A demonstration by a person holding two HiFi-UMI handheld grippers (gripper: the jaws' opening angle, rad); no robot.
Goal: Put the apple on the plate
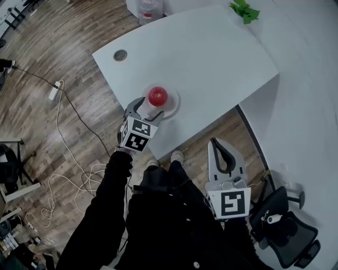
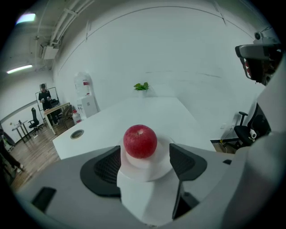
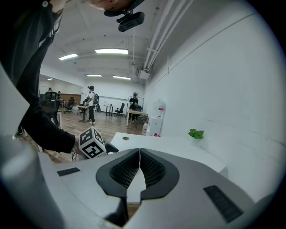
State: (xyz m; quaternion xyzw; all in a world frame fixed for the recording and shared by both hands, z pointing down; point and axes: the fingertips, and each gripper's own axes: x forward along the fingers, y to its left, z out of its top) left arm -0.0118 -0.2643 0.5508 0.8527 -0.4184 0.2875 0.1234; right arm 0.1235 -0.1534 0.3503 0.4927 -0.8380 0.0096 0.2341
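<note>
As apple rests on plate, L gripper gapes just behind.

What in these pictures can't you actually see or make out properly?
- Near rim of the plate: left gripper view, hidden behind the body of the open left hand-held gripper.
- Underside of the apple: every view, hidden by its own round shape.
- Pot of the plant: head view, covered by the leaves.
- People in the background: right gripper view, too small to tell what they do.
</note>
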